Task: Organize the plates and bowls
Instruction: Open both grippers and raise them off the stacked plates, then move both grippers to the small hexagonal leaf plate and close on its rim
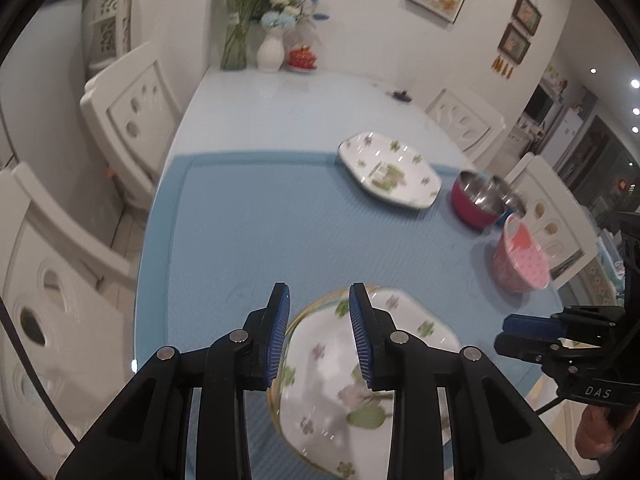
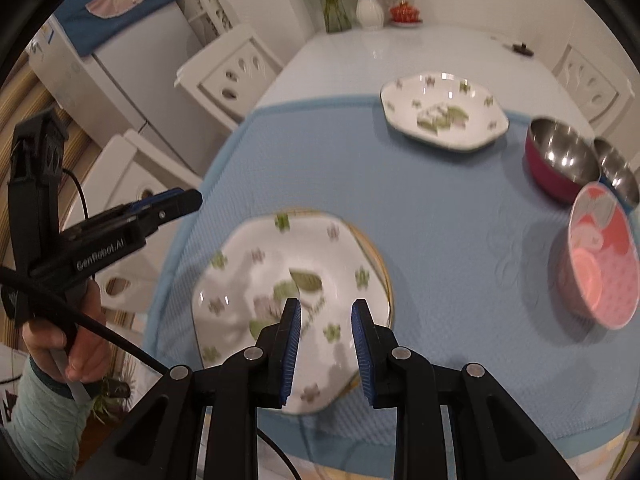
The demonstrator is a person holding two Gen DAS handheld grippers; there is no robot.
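A: From where does the left wrist view look?

B: From behind the left gripper (image 1: 319, 330), above the near edge of the mat (image 1: 256, 232), tilted down and facing the far wall. The near plate (image 1: 332, 364) sits close beneath its lens.

A: And the right wrist view?

B: Behind the right gripper (image 2: 326, 346), a little to the right, angled down the same way, just as close to that plate (image 2: 280, 280).

A: What do they share?

B: The near plate, the far plate (image 1: 388, 170) (image 2: 442, 110), the bowls (image 1: 480, 200) (image 2: 560, 160), the vase (image 1: 271, 51) (image 2: 369, 10). Each also catches the other gripper at its edge (image 1: 516, 330) (image 2: 176, 200).
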